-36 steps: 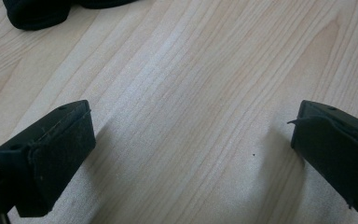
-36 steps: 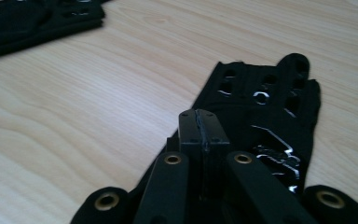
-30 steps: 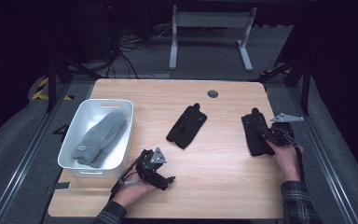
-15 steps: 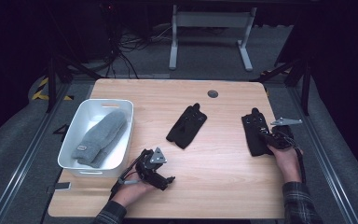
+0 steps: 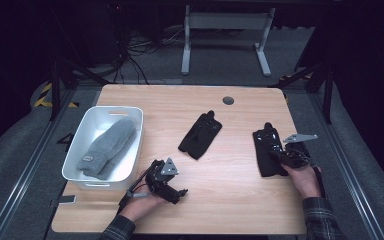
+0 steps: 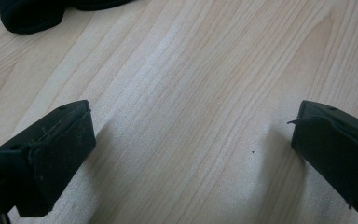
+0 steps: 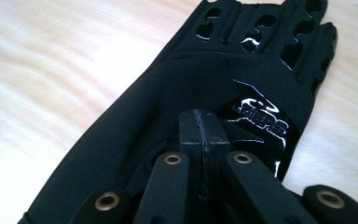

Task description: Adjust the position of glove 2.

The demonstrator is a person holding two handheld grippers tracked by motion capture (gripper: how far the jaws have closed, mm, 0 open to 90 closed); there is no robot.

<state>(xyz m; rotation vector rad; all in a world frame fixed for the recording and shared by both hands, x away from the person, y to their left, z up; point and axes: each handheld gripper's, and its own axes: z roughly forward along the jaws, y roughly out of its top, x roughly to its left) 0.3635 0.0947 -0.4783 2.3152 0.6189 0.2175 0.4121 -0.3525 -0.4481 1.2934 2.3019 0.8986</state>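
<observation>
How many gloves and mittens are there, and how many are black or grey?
Black gloves: 2, one mid-table, one under the right hand-held gripper
Grey mittens: 1, in the white bin
Total: 3

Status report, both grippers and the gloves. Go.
Left gripper open over bare table. Right gripper shut, on the right black glove. Other black glove mid-table, grey mitten in white bin.

The left gripper lies low at about 7 o'clock, held in the left hand, jaws spread wide. At 4 o'clock the right hand holds the right gripper, jaws pressed together.
</observation>
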